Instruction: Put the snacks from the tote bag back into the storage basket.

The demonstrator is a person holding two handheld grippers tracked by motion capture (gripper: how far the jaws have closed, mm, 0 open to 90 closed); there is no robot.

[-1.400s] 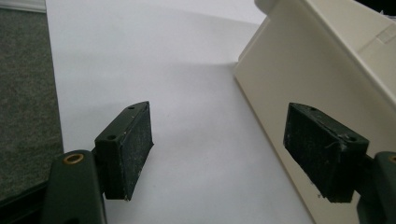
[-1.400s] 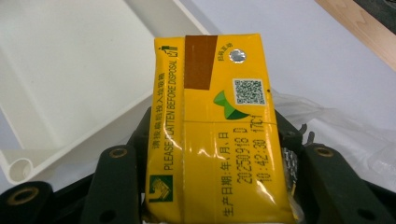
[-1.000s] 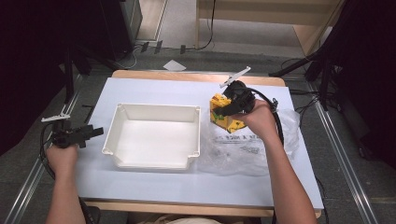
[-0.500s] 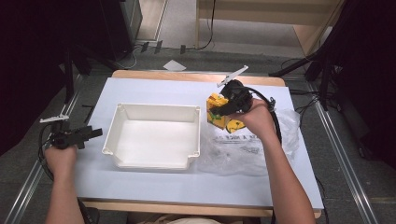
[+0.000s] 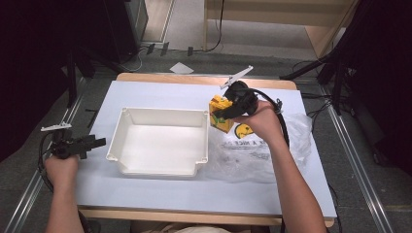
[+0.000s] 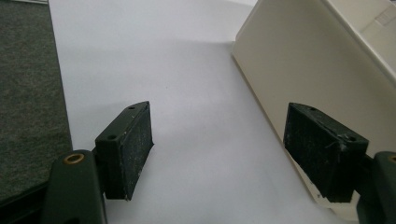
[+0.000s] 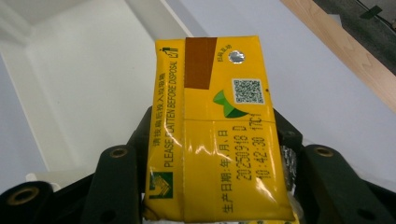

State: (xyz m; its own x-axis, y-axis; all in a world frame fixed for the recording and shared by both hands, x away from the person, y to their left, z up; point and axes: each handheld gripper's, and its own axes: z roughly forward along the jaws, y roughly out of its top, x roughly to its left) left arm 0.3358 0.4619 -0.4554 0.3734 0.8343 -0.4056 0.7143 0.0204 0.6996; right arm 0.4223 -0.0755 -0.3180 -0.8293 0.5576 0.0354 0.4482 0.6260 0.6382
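Carried a little leftward since a moment ago, the yellow drink carton [image 7: 217,135] marked "PLEASE FLATTEN BEFORE DISPOSAL" sits clamped in the right gripper [image 5: 228,112] just right of the white bin [image 5: 158,141], beside a printed plastic bag [image 5: 262,145], while the left gripper [image 6: 229,154] gapes wide at the table's [image 5: 160,94] left edge.

White-topped table [image 5: 160,194] with wooden edge; on it — a white tray [image 5: 160,141]; beside it, a clear plastic bag [image 5: 257,150].

The white tray [image 5: 160,141] is blocking the table's [image 5: 145,92] centre; open tabletop is lying at twelve and six o'clock.
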